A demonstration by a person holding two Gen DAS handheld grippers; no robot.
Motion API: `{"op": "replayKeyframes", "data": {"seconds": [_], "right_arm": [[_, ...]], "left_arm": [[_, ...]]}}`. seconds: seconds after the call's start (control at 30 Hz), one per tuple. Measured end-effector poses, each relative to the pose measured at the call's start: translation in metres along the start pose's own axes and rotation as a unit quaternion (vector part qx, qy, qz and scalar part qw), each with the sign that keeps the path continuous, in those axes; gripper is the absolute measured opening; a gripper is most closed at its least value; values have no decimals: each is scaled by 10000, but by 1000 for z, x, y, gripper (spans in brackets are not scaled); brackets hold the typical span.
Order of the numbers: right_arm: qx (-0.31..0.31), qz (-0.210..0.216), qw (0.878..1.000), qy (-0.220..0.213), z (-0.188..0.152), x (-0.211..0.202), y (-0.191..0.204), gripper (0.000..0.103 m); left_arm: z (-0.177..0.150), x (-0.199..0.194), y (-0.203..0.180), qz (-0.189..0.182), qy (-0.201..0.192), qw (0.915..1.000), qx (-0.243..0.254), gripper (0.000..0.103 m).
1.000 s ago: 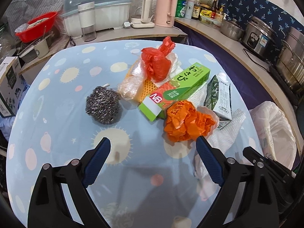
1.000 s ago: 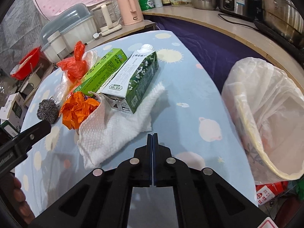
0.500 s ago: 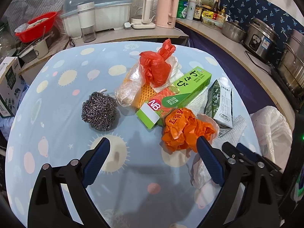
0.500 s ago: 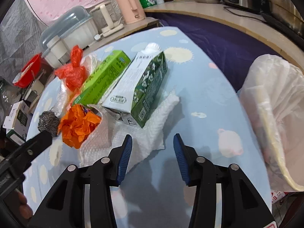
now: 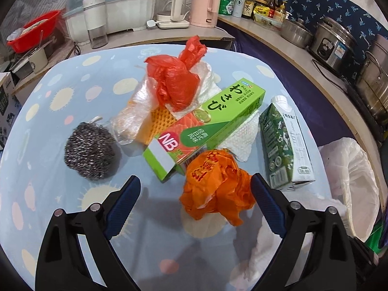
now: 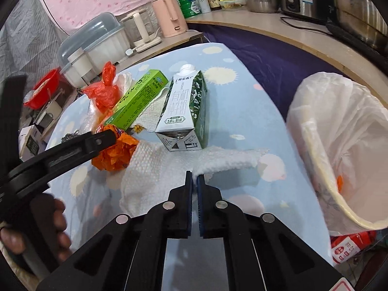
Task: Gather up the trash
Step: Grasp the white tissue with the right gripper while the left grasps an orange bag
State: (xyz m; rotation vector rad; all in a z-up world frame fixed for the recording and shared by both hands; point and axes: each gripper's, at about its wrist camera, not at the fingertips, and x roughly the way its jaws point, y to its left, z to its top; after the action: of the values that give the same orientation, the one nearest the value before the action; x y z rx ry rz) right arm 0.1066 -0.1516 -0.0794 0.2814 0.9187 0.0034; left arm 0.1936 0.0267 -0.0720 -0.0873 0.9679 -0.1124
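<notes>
Trash lies on the blue patterned table [image 5: 60, 101]: a crumpled orange wrapper [image 5: 215, 189], a green box [image 5: 206, 128], a red plastic bag [image 5: 177, 82], a green milk carton [image 5: 283, 143] and a white paper towel [image 6: 165, 167]. My left gripper [image 5: 195, 189] is open, its fingers on either side of the orange wrapper, which also shows in the right wrist view [image 6: 116, 150]. My right gripper [image 6: 194, 181] is shut on the edge of the paper towel. A white-lined trash bin [image 6: 339, 145] stands at the table's right.
A steel wool scrubber [image 5: 89, 152] sits left of the pile, with clear plastic wrap [image 5: 135, 111] beside it. Kettles [image 5: 203, 4], a dish rack [image 5: 116, 7], bottles and steel pots [image 5: 339, 41] line the counters behind and to the right.
My right gripper opened, then shut on the paper towel's edge. My left gripper moved forward so its open fingers flank the orange wrapper.
</notes>
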Motion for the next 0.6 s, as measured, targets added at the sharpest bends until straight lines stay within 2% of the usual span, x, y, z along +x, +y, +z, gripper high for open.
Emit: {"op": "replayKeyframes", "data": {"seconds": [0.17, 0.3, 0.33, 0.4, 0.47, 0.6], "right_arm": [[21, -21, 10000, 6, -11, -18, -9, 4], [29, -13, 10000, -5, -20, -28, -11, 4], [24, -21, 10000, -21, -21, -30, -11, 4], [20, -35, 10000, -84, -23, -38, -12, 4], [45, -50, 9998, -166, -22, -46, -15, 4], [153, -121, 9989, -433, -15, -68, -26, 4]], "left_arm": [[-4, 6, -8, -71, 126, 9997, 178, 63], [-7, 1, -14, -132, 107, 9993, 342, 39], [-8, -1, -16, -113, 97, 9991, 394, 38], [-10, -4, -18, -134, 94, 9988, 467, 26], [-11, -9, -18, -162, 84, 9986, 487, 21], [-14, -24, -19, -208, 23, 9984, 517, 21]]}}
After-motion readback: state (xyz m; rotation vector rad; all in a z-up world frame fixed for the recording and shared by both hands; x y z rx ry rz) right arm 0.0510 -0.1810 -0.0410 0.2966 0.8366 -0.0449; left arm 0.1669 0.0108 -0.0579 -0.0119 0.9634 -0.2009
